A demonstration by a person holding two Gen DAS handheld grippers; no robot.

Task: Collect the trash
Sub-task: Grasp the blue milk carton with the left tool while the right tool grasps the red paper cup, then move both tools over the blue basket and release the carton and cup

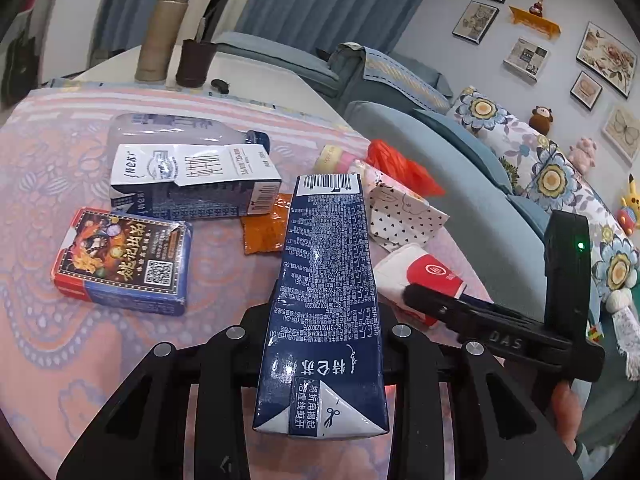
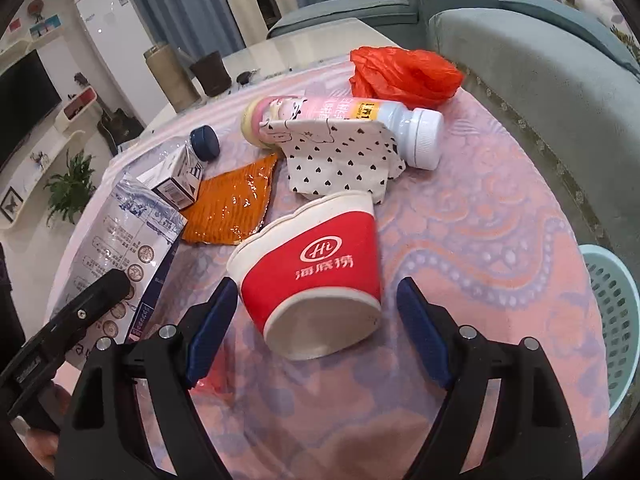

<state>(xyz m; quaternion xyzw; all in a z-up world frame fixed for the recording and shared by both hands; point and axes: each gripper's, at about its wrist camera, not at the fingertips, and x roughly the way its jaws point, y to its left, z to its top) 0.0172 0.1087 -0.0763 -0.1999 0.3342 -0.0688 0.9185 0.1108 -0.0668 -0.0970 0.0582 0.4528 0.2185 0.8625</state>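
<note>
- While the dark blue milk carton (image 1: 328, 280) is pinched lengthwise by the left gripper (image 1: 320, 344) above the pink tablecloth (image 1: 60, 168), other litter is left lying there.
- The red paper cup (image 2: 316, 276), tipped on its side, is framed by the spread fingers of the right gripper (image 2: 316, 332), untouched.
- A teal basket (image 2: 616, 312) is seen at the table's edge.

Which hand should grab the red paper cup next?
Right. Its open tongs already straddle the red paper cup, while the left tongs are shut on the blue carton.
</note>
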